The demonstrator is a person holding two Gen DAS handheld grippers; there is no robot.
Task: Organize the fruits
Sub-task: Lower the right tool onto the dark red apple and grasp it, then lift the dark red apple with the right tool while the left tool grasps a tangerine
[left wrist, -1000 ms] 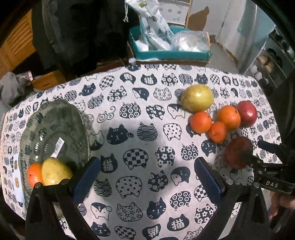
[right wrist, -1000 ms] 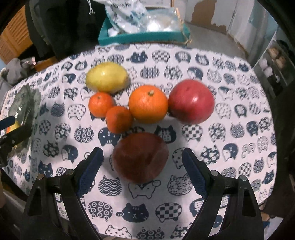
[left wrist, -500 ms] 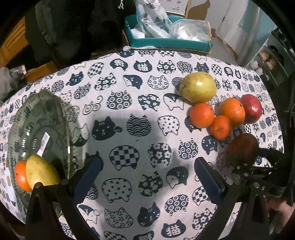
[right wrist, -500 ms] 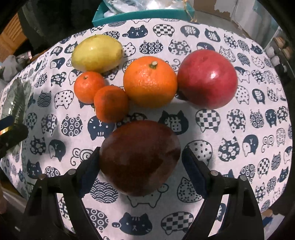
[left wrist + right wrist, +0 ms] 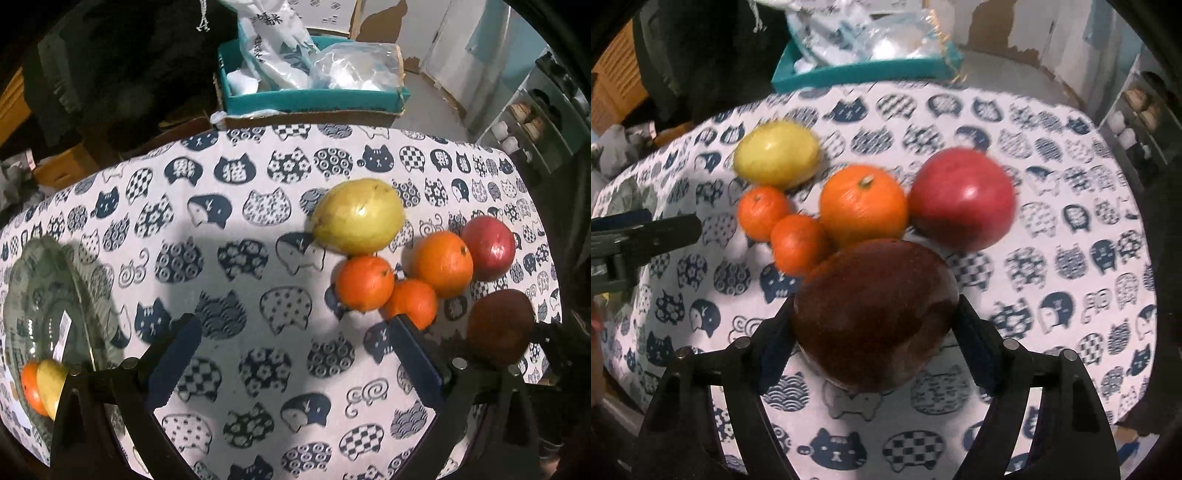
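Two grippers work above one counter (image 5: pixel 258 229), which is covered by a white cloth printed with navy cat heads. Beyond its far edge stands a teal box (image 5: pixel 314 98) holding plastic bags.

At the left edge of the counter, in the left wrist view, sits a clear glass bowl (image 5: pixel 22 295). It contains a yellow-green fruit (image 5: pixel 51 384) and an orange fruit (image 5: pixel 31 387), touching each other at the bowl's near side.

The remaining fruit forms a cluster at the right of the counter. The dark brown fruit (image 5: pixel 875 314) is nearest the camera in the right wrist view. The red apple (image 5: pixel 962 197) lies behind it to the right. The yellow pear-like fruit (image 5: pixel 777 155) lies at the far left of the cluster. The large orange (image 5: pixel 863 205) sits between pear and apple, just beside the apple. Two small mandarins (image 5: pixel 764 212) (image 5: pixel 798 243) touch each other left of the large orange.

Right gripper (image 5: pixel 875 334): the jaws have just been closing and now clamp the dark brown fruit, one pad pressed on each flank (whether the fruit has left the cloth cannot be told).

Left gripper (image 5: pixel 295 363): the jaws stand released and wide apart, with only bare cloth between them. Its right finger (image 5: pixel 417 363) overlaps the near mandarin in this view; contact cannot be told.
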